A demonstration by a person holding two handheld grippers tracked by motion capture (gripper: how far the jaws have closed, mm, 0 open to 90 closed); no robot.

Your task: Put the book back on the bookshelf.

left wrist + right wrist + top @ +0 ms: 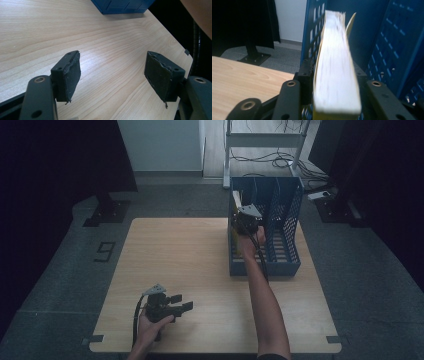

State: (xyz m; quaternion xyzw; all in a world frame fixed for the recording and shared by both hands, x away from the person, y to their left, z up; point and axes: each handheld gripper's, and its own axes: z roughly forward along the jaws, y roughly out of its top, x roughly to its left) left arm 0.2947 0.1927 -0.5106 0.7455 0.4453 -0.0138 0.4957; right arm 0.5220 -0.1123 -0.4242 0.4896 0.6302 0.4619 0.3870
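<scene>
in the right gripper view the right gripper (pixel 337 100) has its two black jaws on either side of a thick book (pixel 335 75), page edges up; whether the pads press on it or have just let go cannot be told. the book stands upright in the leftmost compartment of the blue file rack (pixel 287 220), close against the perforated outer wall. from the high view the rack sits at the far right of the wooden table (pixel 190 260), with the right hand reaching into it. the left gripper (pixel 112 75) rests low near the front edge of the table, its jaws wide apart with nothing between them. the step in hand looks like shelving the book in the rack; next, the right gripper would need to spread fully and draw straight back without tipping the book.
</scene>
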